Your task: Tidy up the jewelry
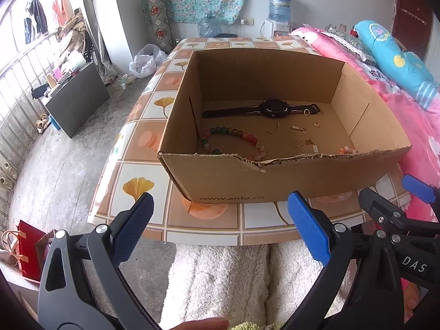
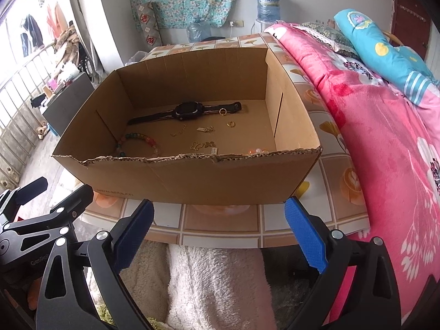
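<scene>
Black watch [image 1: 271,109], bead bracelet [image 1: 233,134] lie in torn cardboard box [image 1: 275,181].

- Daylight, bright and even, enters from the railed window [image 1: 19,63] at far left; that area blows out to near white in both views.
- Soft shadow inside the cardboard box [image 1: 275,82] along its left wall; contents stay readable.
- Strong fisheye bend: railing, floor and bed [image 2: 385,126] curve toward the edges.
- Dark vignette in all corners.
- Centre sharp; the nearest foreground slightly soft.
- No motion blur.
</scene>
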Demonstrator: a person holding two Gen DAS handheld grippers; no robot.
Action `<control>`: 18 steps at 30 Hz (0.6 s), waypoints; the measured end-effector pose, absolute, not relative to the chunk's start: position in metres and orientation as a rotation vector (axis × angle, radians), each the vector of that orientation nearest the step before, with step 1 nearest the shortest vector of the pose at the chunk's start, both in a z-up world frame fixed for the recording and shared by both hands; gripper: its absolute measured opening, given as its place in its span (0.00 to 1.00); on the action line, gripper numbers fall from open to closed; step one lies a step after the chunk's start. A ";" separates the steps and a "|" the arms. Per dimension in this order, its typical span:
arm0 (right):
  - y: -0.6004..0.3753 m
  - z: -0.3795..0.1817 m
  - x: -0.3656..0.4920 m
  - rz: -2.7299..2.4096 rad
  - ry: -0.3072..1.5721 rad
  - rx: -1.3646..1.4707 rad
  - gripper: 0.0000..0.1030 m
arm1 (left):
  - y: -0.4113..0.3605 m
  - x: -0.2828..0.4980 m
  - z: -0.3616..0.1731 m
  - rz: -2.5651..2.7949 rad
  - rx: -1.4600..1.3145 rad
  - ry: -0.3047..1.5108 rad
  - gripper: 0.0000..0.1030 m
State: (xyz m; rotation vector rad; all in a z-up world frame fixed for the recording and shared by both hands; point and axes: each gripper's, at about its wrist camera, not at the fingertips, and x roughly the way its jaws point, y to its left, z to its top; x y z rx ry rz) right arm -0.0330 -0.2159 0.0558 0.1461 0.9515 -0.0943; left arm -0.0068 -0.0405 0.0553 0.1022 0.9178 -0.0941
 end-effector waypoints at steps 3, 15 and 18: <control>-0.218 0.055 -0.032 -0.099 0.953 0.149 0.91 | -0.043 -0.005 0.055 -0.092 0.106 0.920 0.91; -0.224 0.054 -0.031 -0.116 0.965 0.155 0.91 | -0.046 -0.003 0.053 -0.107 0.100 0.943 0.91; -0.224 0.053 -0.030 -0.119 0.971 0.157 0.91 | -0.045 -0.002 0.053 -0.108 0.100 0.945 0.92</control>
